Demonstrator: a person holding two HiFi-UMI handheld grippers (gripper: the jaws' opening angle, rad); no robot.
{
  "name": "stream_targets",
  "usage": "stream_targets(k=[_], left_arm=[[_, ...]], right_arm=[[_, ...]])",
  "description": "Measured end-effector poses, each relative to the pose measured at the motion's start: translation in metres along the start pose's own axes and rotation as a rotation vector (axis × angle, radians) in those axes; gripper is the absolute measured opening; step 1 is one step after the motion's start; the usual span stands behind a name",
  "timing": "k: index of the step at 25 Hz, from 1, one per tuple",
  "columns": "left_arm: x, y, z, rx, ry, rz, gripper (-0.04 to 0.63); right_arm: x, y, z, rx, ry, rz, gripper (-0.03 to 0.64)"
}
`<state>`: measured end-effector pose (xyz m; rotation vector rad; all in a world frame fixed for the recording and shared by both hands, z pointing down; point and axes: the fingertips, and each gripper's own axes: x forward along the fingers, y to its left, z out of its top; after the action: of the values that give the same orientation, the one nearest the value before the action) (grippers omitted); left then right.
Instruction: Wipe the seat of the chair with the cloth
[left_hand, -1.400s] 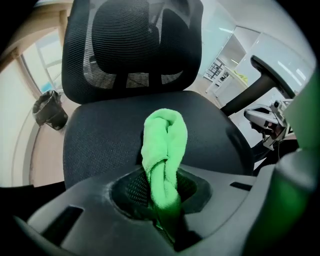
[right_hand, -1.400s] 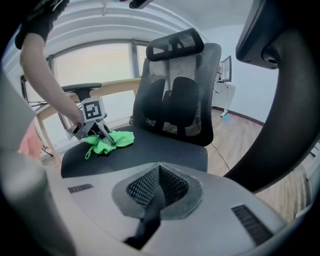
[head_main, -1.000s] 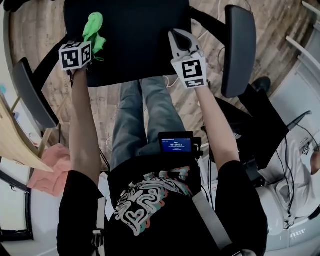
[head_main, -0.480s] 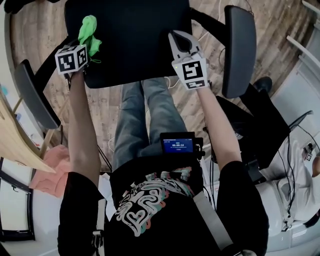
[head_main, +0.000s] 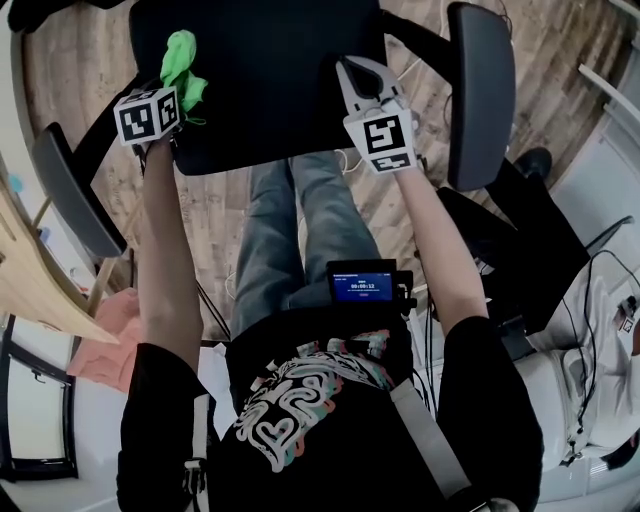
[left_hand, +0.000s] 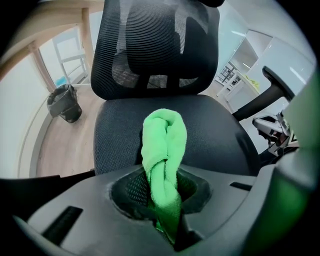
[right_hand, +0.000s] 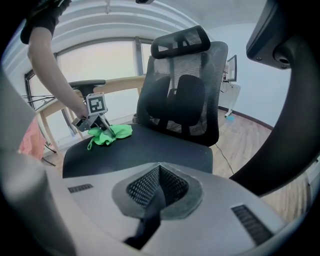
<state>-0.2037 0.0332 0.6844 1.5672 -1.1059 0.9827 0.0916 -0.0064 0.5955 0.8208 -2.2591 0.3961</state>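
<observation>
The black chair seat (head_main: 270, 80) fills the top of the head view. A bright green cloth (head_main: 180, 65) lies bunched on the seat's left part, and my left gripper (head_main: 172, 90) is shut on its near end. In the left gripper view the cloth (left_hand: 164, 145) runs out from between the jaws onto the seat (left_hand: 220, 135), towards the mesh backrest (left_hand: 155, 45). My right gripper (head_main: 354, 68) is shut and empty over the seat's right front edge. Its own view shows the left gripper (right_hand: 92, 122) and the cloth (right_hand: 112, 134) across the seat (right_hand: 150, 150).
Black armrests stand on either side of the seat, the right armrest (head_main: 480, 90) and the left armrest (head_main: 65, 190). My legs (head_main: 300, 230) are just before the seat's front edge. A dark bin (left_hand: 65, 102) stands on the wooden floor left of the chair. A wooden table edge (head_main: 30, 280) lies at left.
My left gripper has shifted slightly left on the seat with the cloth in it. The right gripper has hardly moved.
</observation>
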Motion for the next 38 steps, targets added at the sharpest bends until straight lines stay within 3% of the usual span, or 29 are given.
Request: stream_targets(k=[9, 23, 32, 38], left_arm=[[0.008, -0.020, -0.006, 0.026, 0.022, -0.034, 0.071], [0.041, -0.144, -0.017, 0.151, 0.121, -0.237, 0.072], [0.054, -0.225, -0.025, 0.259, 0.176, -0.353, 0.072], [0.058, -0.254, -0.017, 0.335, 0.138, -0.345, 0.072]], right_arm=[[0.001, 0.001, -0.005, -0.009, 0.018, -0.003, 0.000], [-0.006, -0.006, -0.017, 0.002, 0.060, -0.023, 0.000], [-0.030, -0.004, -0.035, 0.101, 0.078, -0.069, 0.000], [-0.036, -0.014, -0.044, 0.122, 0.081, -0.113, 0.000]])
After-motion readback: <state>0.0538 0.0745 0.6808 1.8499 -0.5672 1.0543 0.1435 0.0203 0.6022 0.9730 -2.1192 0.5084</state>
